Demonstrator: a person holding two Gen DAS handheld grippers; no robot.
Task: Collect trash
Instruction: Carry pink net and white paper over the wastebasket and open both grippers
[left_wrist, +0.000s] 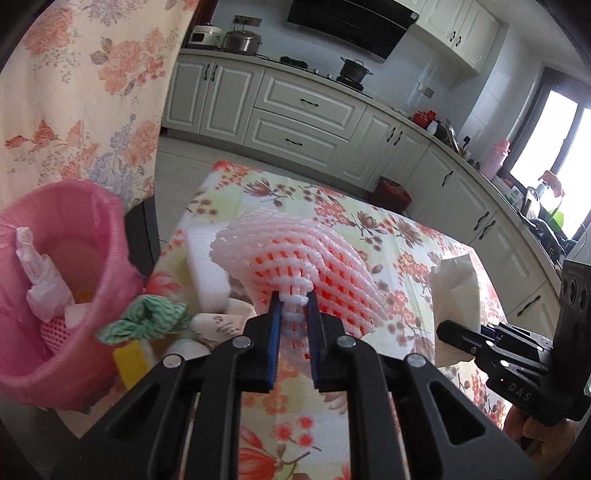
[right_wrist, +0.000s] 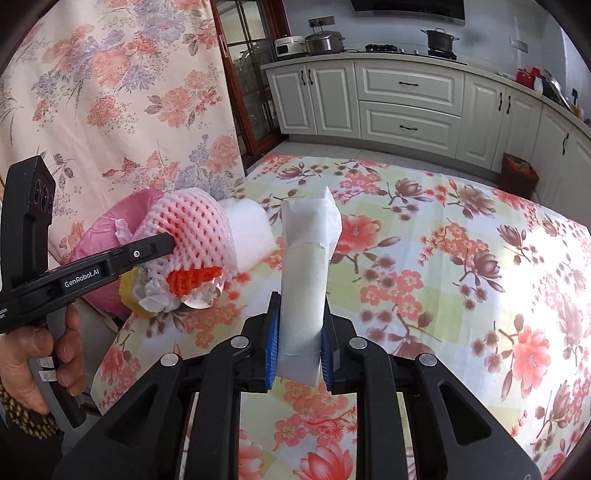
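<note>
Clamped for binning: left gripper fingers on pink foam fruit net, right gripper fingers on white folded paper tissue, beside pink-lined trash bin.

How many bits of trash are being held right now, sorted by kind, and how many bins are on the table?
Foam fruit nets held: 1, the pink foam net in the left gripper
Paper pieces held: 1, the white paper in the right gripper
Bins: 1, the pink bin
Total: 3
</note>
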